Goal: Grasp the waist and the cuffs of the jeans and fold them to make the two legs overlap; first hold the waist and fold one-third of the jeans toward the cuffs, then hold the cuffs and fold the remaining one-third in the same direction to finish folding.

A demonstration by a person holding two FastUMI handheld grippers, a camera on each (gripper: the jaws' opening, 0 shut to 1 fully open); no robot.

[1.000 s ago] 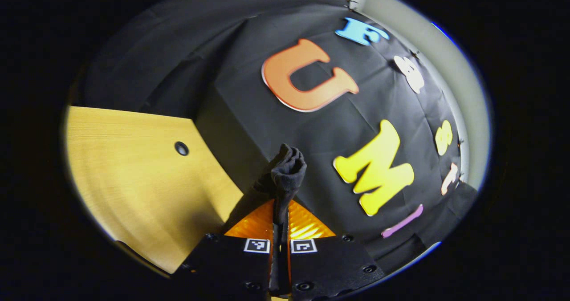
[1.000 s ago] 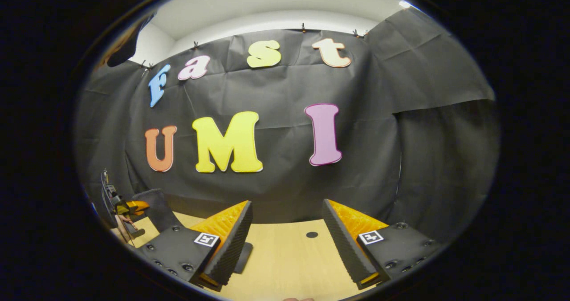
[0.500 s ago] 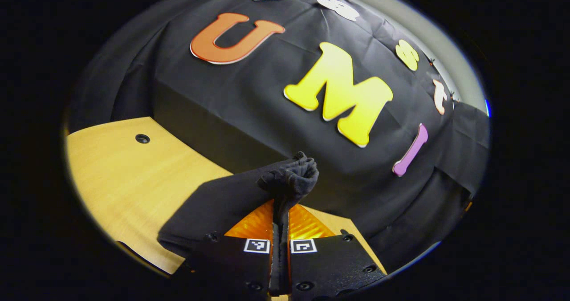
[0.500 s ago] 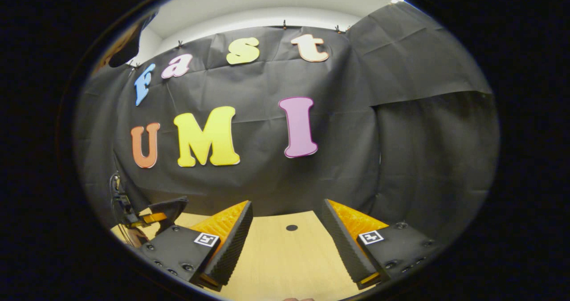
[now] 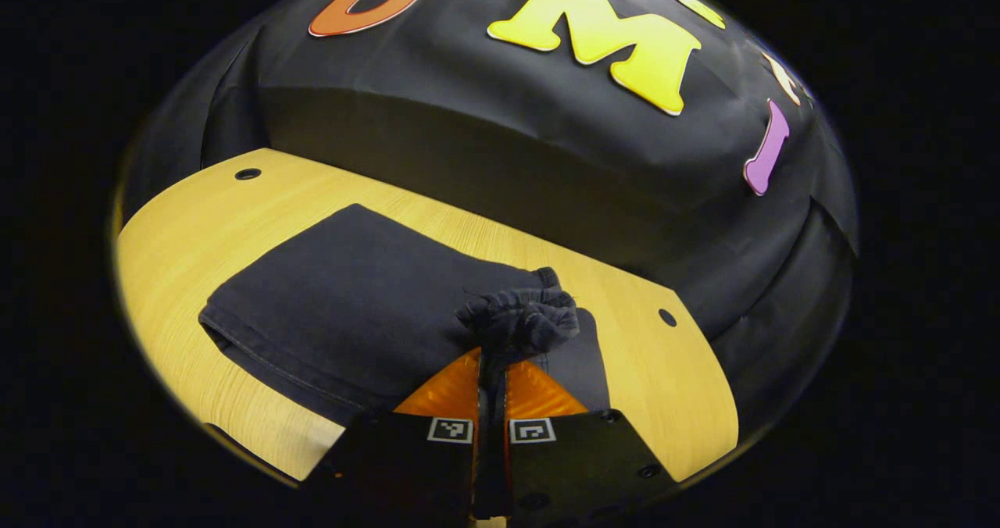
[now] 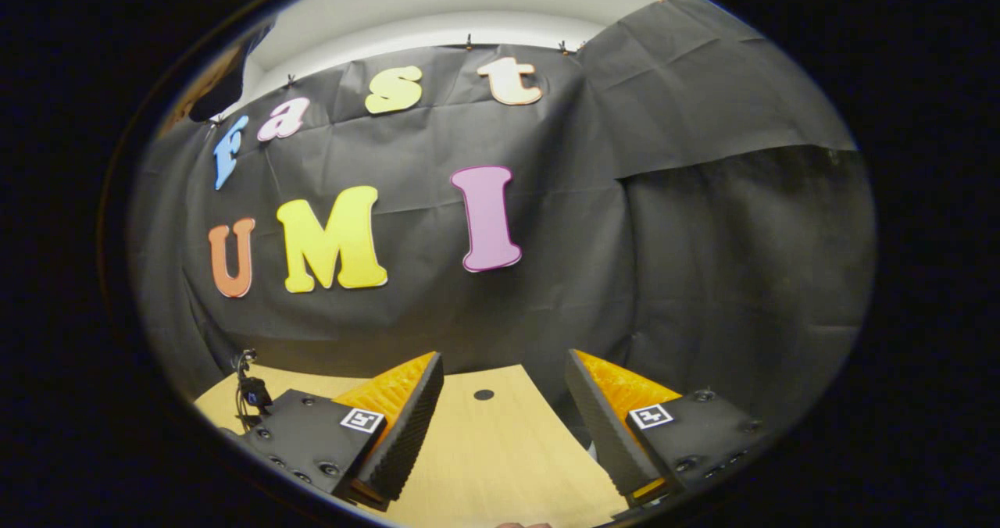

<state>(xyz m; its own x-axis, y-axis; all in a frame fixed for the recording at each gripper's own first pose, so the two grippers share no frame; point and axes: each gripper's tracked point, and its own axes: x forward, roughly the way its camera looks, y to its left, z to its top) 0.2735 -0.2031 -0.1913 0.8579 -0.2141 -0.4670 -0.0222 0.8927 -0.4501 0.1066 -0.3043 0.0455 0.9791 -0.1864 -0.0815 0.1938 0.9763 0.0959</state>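
In the left gripper view the dark jeans point(image 5: 351, 294) lie folded into a flat block on the wooden table point(image 5: 195, 223). My left gripper point(image 5: 492, 372) is shut on a bunched edge of the jeans point(image 5: 519, 317), held just over the folded block. I cannot tell whether that edge is the cuffs or the waist. In the right gripper view my right gripper point(image 6: 504, 403) stands open above the table point(image 6: 500, 450), with nothing between its fingers. A bit of the other gripper's rig point(image 6: 251, 391) shows at the far left there.
Round holes sit in the tabletop point(image 5: 248, 174) point(image 5: 667, 317) point(image 6: 483, 394). The booth's black cloth wall point(image 6: 547, 294) rises right behind the table's far edge. Bare wood lies left of and in front of the jeans.
The left gripper has tipped down and come over the table, carrying the bunched jeans edge onto the folded block. The right gripper stays open and has drifted slightly right.
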